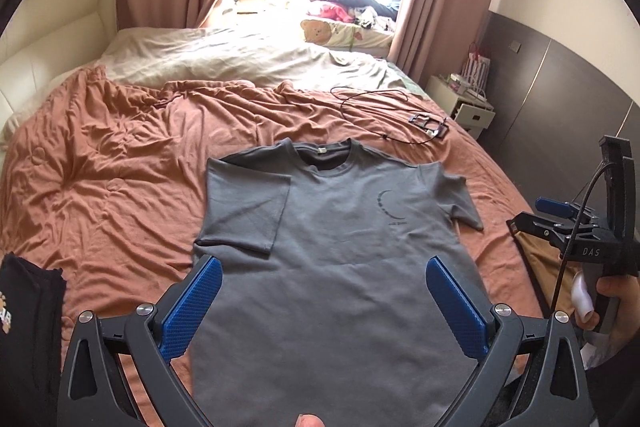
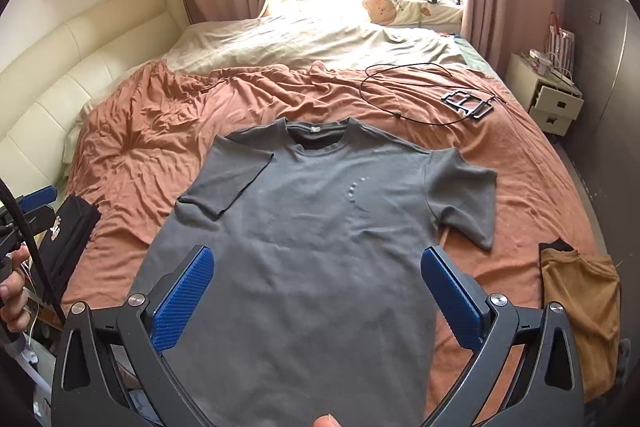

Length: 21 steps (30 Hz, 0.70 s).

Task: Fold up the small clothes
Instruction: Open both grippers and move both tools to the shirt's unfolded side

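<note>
A grey T-shirt (image 1: 340,247) lies flat, face up, on the orange bed cover, collar away from me; it also shows in the right wrist view (image 2: 316,227). Its left sleeve (image 1: 244,207) is folded in over the body, the right sleeve (image 2: 464,195) lies spread out. My left gripper (image 1: 324,279) is open and empty, hovering above the shirt's lower half. My right gripper (image 2: 318,267) is open and empty above the shirt's lower half; it also appears at the right edge of the left wrist view (image 1: 560,215).
A folded black garment (image 2: 68,239) lies at the bed's left edge and a mustard-brown garment (image 2: 580,291) at the right. A black cable with a buckle-like frame (image 2: 468,103) lies beyond the shirt. A white nightstand (image 2: 552,99) stands to the right, pillows and toys by the window.
</note>
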### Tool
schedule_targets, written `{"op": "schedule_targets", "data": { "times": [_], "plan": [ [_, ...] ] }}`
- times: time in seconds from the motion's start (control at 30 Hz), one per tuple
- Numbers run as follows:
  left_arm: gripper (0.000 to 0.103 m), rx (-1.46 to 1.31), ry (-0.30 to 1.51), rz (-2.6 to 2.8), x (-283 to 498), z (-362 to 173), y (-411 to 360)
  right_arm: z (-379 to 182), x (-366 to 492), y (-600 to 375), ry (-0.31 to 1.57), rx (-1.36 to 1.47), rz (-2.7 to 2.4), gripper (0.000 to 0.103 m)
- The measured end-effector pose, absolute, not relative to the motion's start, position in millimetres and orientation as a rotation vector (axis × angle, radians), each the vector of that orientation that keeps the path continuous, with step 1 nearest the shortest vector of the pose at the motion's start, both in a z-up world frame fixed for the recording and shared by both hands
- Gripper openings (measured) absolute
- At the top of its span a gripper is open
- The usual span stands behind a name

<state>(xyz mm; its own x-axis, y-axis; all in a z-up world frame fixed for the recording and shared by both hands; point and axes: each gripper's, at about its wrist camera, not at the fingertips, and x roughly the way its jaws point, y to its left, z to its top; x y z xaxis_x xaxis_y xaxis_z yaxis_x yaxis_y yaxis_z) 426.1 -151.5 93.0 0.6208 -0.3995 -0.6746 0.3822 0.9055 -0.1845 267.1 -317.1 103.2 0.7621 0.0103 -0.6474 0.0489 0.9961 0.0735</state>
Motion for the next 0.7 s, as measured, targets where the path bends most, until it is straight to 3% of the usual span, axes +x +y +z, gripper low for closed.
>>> {"op": "schedule_targets", "data": {
  "times": [0.7],
  "plan": [
    [0.103, 0.016, 0.71, -0.577, 313, 114, -220, 109, 125, -383, 0.6, 0.169, -0.171, 0.103]
  ]
}}
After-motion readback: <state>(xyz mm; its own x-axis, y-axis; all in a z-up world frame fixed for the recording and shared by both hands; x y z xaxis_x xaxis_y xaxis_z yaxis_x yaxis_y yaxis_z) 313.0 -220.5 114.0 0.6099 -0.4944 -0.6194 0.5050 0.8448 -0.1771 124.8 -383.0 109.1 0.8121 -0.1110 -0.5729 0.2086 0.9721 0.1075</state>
